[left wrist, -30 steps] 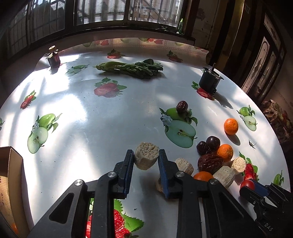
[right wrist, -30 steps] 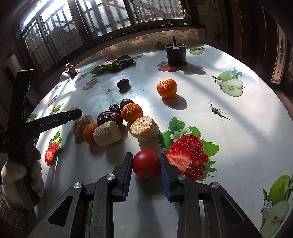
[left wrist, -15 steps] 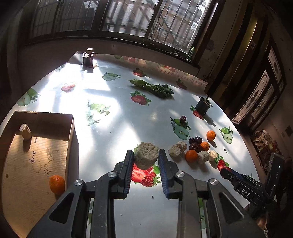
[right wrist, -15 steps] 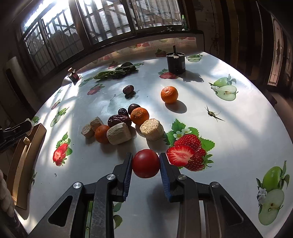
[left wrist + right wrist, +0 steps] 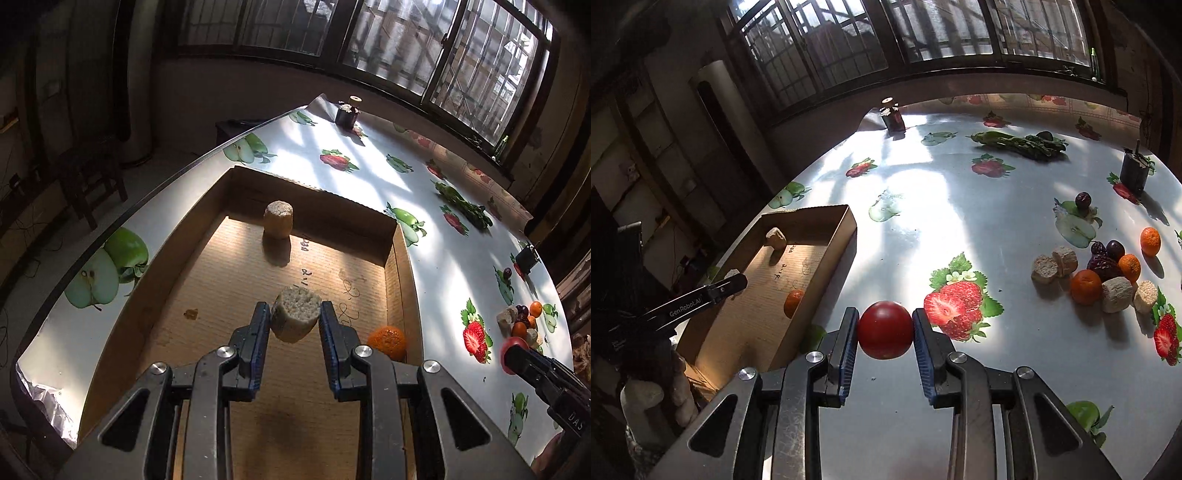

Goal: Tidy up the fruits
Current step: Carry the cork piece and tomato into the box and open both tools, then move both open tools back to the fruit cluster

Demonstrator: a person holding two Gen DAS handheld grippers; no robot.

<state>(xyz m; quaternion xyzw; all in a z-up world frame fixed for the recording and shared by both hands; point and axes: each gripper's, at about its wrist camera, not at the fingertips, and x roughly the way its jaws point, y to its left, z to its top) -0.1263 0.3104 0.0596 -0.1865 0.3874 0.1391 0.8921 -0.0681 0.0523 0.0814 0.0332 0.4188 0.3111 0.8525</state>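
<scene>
Over the cardboard box point(image 5: 400, 258), at the centre of the left wrist view, my left tongs point(image 5: 295, 325) are clamped tight on a pale, porous cylinder chunk point(image 5: 295, 317), its cut face turned up toward the camera. Directly beneath and ahead lies the box floor: a second chunk point(image 5: 278, 218) stands upright near the far wall, and a mandarin point(image 5: 387, 341) sits in the near right corner against the side wall. I judge the bare patch straight under the tongs to be the drop spot, so the coming move is mostly downward.

Lower centre of the right wrist view, my right tongs point(image 5: 885, 330) squeeze a red tomato-like fruit point(image 5: 885, 329), held above the tabletop point(image 5: 960, 206). From here the box lies to the left of the frame, just beside the tongs, its long axis running away toward the upper left. The left hand is plainly nearer the box; the right must cross leftward over the side wall. Remaining fruit point(image 5: 1108, 273) is piled at the right edge.
</scene>
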